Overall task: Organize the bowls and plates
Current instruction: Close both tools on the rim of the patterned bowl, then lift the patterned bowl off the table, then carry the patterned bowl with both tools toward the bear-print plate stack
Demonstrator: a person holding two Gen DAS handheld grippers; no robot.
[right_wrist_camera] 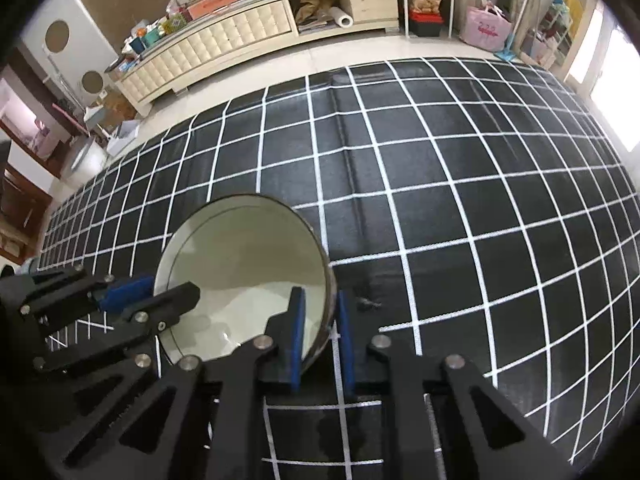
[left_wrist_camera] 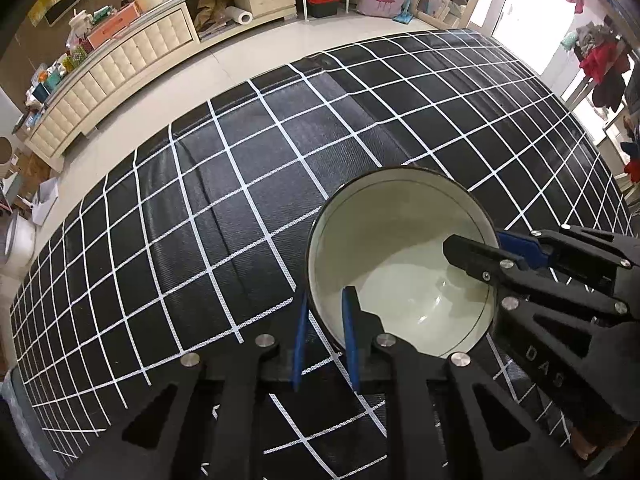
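A round cream-white ceramic bowl with a dark outer wall and dark rim (left_wrist_camera: 400, 256) is seen standing on the bench, which is covered by a black cloth with a white grid pattern (left_wrist_camera: 240, 184). The bowl sits near the front edge of the cloth in both wrist views, and its inside is bare and glossy.

The left claw (left_wrist_camera: 324, 320) is pinched on the bowl's wall at the side nearest its own camera: one blue-padded finger (left_wrist_camera: 349, 332) is placed inside the bowl and the other is set against the dark outer wall, with the rim caught between them. In the right wrist view the same claw (right_wrist_camera: 160, 300) is seen reaching in from the left edge, one black finger lying over the rim into the bowl and a blue pad outside it.

The right claw (right_wrist_camera: 320, 320) is likewise pinched on the wall at the opposite side of the bowl (right_wrist_camera: 244, 268): its inner blue pad (right_wrist_camera: 297, 320) is pressed to the cream inside surface and its outer pad is held against the dark outside. In the left wrist view this claw (left_wrist_camera: 496, 248) is seen entering from the right, straddling the rim.

Beyond the bench, a pale tiled floor (left_wrist_camera: 168, 92) and a long cream sideboard with quilted drawer fronts (right_wrist_camera: 224, 48), cluttered on top, can be made out.
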